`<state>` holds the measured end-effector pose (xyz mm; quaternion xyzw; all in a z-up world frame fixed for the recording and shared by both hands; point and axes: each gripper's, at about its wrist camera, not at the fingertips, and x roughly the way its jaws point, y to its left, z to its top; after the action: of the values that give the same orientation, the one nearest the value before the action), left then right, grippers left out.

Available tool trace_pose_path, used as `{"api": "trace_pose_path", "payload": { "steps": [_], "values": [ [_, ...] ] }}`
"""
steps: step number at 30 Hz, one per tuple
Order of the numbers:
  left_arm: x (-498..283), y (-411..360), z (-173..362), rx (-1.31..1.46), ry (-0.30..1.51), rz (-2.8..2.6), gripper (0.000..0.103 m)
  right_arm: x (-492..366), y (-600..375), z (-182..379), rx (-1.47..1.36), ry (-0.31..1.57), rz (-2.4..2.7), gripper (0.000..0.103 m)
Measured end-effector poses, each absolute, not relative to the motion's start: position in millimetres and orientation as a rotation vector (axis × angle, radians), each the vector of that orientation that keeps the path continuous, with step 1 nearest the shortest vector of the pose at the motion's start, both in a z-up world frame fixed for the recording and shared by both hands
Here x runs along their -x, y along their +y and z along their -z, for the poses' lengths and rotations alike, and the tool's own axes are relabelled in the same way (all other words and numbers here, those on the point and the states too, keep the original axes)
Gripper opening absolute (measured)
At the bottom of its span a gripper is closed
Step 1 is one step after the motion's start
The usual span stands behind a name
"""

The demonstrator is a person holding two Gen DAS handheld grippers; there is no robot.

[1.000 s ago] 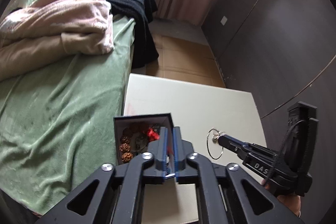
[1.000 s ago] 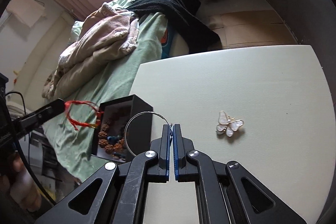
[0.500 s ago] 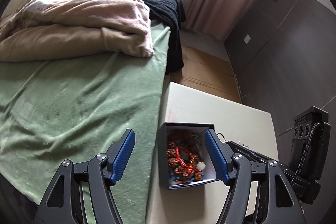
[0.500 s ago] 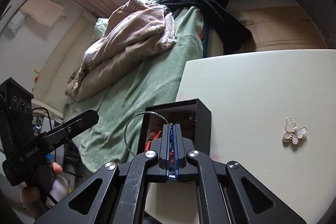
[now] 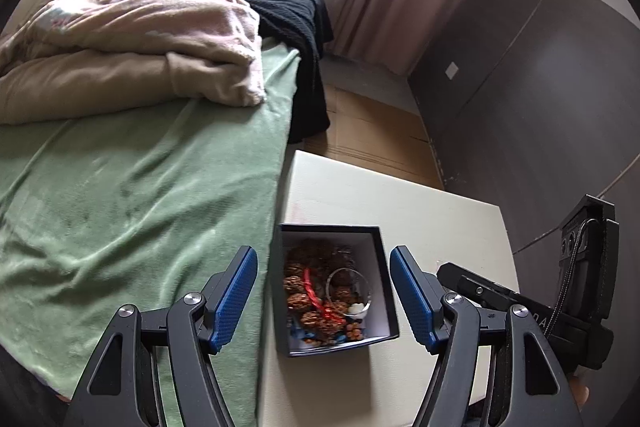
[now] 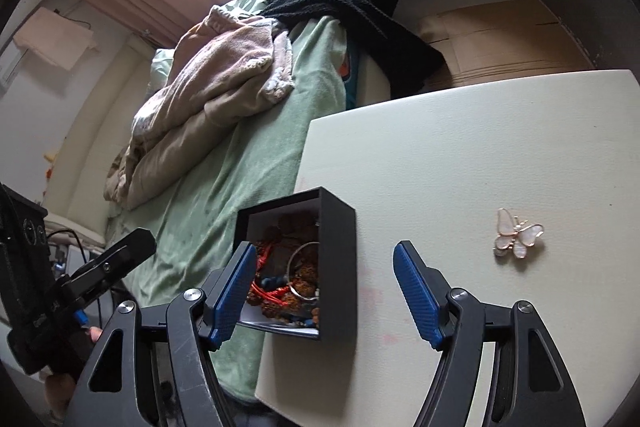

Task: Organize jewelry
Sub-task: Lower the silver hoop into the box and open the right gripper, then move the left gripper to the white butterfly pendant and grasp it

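A black box [image 5: 382, 287] with a white inside stands at the left edge of the pale table [image 5: 360, 195]. In it lie brown beads [image 5: 298, 283], a red cord bracelet [image 5: 316, 295] and a thin silver hoop [image 5: 348, 287]. My left gripper [image 5: 322, 251] hangs open above the box and holds nothing. In the right wrist view my right gripper [image 6: 325, 247] is opening over the box [image 6: 340, 259]; the hoop [image 6: 304, 267] lies loose inside and the pads touch nothing. A pearly butterfly brooch [image 6: 518, 233] lies on the table to the right.
A bed with a green blanket [image 5: 140, 187], crumpled beige bedding [image 5: 120, 47] and a black garment [image 5: 296, 27] borders the table's left edge. Dark wardrobe doors [image 5: 540, 87] stand to the right. The other gripper's body [image 5: 500, 295] sits beside the box.
The left gripper opened first and the red bracelet dropped into the box. Then the right gripper opened and released the silver hoop, which now lies in the box. Both views shifted over the box.
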<state>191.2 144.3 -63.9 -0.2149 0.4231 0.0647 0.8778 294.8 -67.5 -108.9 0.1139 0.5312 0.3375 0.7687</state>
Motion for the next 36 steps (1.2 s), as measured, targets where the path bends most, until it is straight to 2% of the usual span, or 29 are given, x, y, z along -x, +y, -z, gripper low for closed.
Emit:
{"api": "trace_pose_path", "payload": {
  "steps": [3,8,15,18,24,27,30,36],
  "values": [
    [-197.2,132.0,68.2,0.44,0.888,-0.112,0.071,-295.6,-84.4,106.3,-0.249,1.145,-0.708,0.071],
    [-209.9,109.3,74.4,0.423,0.905,-0.081,0.079,-296.3,-112.8,100.3,-0.254,1.12,-0.683,0.071],
    [-225.7,78.1,73.2,0.398,0.906,-0.032,0.086,-300.2,-151.0,99.5,-0.239,1.117,-0.623,0.072],
    [-231.2,66.6,73.3,0.391,0.901,-0.015,0.093,-301.0,-168.1,97.9,-0.212,1.096,-0.578,0.083],
    [-245.1,38.3,80.1,0.378,0.916,0.034,0.095,-306.5,-207.3,105.8,-0.265,1.129,-0.522,0.09],
    [-252.7,23.1,82.9,0.381,0.929,0.071,0.102,-309.5,-228.9,106.1,-0.29,1.118,-0.474,0.093],
    [-259.9,7.5,83.0,0.36,0.939,0.082,0.102,-314.0,-251.1,108.8,-0.321,1.117,-0.405,0.102],
    [-279.6,-17.4,90.2,0.295,0.986,0.083,0.102,-318.3,-283.5,112.7,-0.373,1.106,-0.323,0.103]
  ]
}}
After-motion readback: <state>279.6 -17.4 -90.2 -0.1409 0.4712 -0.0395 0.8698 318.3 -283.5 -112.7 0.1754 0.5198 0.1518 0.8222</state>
